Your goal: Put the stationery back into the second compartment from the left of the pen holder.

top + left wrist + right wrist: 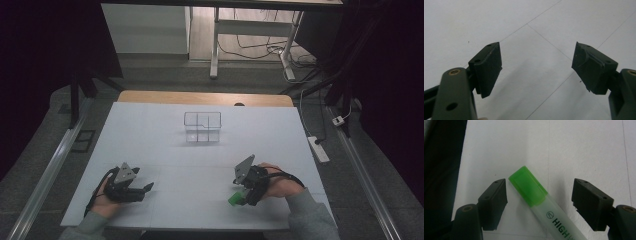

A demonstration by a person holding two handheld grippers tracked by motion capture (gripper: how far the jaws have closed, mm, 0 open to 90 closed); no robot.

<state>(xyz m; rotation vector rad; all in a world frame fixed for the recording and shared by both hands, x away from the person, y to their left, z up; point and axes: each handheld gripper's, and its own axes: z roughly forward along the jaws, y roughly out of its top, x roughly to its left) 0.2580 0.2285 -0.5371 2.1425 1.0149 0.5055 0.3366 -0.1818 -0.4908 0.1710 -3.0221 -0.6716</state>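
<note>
Down near your right hand, a green highlighter (537, 198) lies flat on the white tabletop (200, 165). Its bright green cap points away from you, and the translucent barrel carries the printed word "HIGH". Your right gripper (539, 195) sits low over it, jaws spread wide on either side of the cap, neither one touching it. From the high view, the highlighter (236, 199) shows as a green tip just beside that gripper (245, 192), close to the tabletop's near edge. Your left gripper (142, 189) rests well apart on the near left, its jaws also spread wide with bare tabletop between them. Farther back, near the middle of the tabletop, stands a clear organizer box (202, 126) divided into compartments.
</note>
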